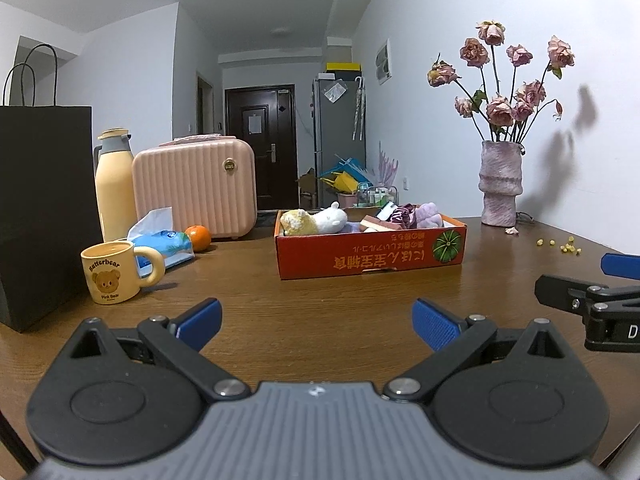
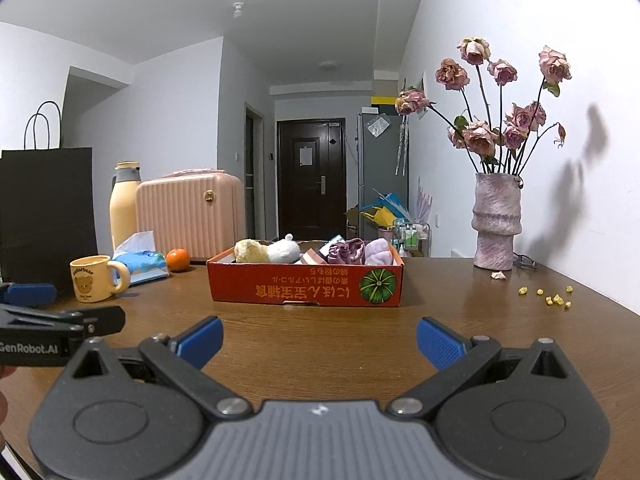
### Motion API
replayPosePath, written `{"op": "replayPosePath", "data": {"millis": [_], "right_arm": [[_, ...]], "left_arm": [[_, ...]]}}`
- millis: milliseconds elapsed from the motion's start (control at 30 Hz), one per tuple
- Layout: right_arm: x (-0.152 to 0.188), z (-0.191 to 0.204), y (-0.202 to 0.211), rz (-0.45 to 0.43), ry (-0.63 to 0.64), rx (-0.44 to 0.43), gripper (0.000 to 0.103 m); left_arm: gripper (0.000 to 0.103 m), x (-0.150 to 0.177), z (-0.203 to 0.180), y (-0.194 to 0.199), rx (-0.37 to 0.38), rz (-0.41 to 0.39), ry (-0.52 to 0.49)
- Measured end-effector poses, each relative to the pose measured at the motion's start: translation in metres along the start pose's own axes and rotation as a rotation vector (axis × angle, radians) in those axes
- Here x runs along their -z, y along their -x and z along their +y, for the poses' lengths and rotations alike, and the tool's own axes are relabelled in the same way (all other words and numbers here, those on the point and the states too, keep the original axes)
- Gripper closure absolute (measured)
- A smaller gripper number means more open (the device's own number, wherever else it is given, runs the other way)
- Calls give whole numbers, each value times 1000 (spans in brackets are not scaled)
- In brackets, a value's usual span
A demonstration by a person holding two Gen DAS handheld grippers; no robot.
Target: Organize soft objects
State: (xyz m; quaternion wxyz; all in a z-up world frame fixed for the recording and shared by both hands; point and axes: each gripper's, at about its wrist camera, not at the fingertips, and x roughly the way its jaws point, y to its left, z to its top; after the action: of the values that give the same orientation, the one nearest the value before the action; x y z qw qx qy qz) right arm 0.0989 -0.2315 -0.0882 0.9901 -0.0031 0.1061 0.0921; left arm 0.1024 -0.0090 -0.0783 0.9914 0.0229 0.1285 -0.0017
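A shallow red cardboard box (image 1: pixel 368 258) (image 2: pixel 304 286) sits on the wooden table ahead of both grippers. In it lie a yellow plush (image 1: pixel 295 222) (image 2: pixel 250 251), a white plush (image 1: pixel 330 219) (image 2: pixel 283 251), a pink sponge-like block (image 1: pixel 374 224), purple fabric (image 1: pixel 404 216) (image 2: pixel 346 251) and a lilac plush (image 1: pixel 430 216) (image 2: pixel 378 254). My left gripper (image 1: pixel 316 326) stands open over bare table, short of the box, nothing between its blue pads. My right gripper (image 2: pixel 320 340) is likewise open and holds nothing. Each gripper shows at the other view's edge.
At the left stand a black paper bag (image 1: pixel 44 208), a bear mug (image 1: pixel 114 272) (image 2: pixel 94 278), a tissue pack (image 1: pixel 164 242), an orange (image 1: pixel 199 238), a yellow flask (image 1: pixel 114 188) and a pink case (image 1: pixel 196 188). A vase of dried roses (image 1: pixel 500 184) (image 2: pixel 496 220) and yellow crumbs (image 2: pixel 552 298) lie at the right.
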Motion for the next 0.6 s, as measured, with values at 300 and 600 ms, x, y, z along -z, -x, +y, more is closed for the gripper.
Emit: {"op": "replayPosePath", "data": {"millis": [300,600], "right_arm": [[-1,-1,0,-3,-1,-1,0],[-2,0,2,-9,0,-1,0]], "left_arm": [[0,0,-2,0,1,-8,-4],[0,0,-1,2,-1,-11,-3]]}}
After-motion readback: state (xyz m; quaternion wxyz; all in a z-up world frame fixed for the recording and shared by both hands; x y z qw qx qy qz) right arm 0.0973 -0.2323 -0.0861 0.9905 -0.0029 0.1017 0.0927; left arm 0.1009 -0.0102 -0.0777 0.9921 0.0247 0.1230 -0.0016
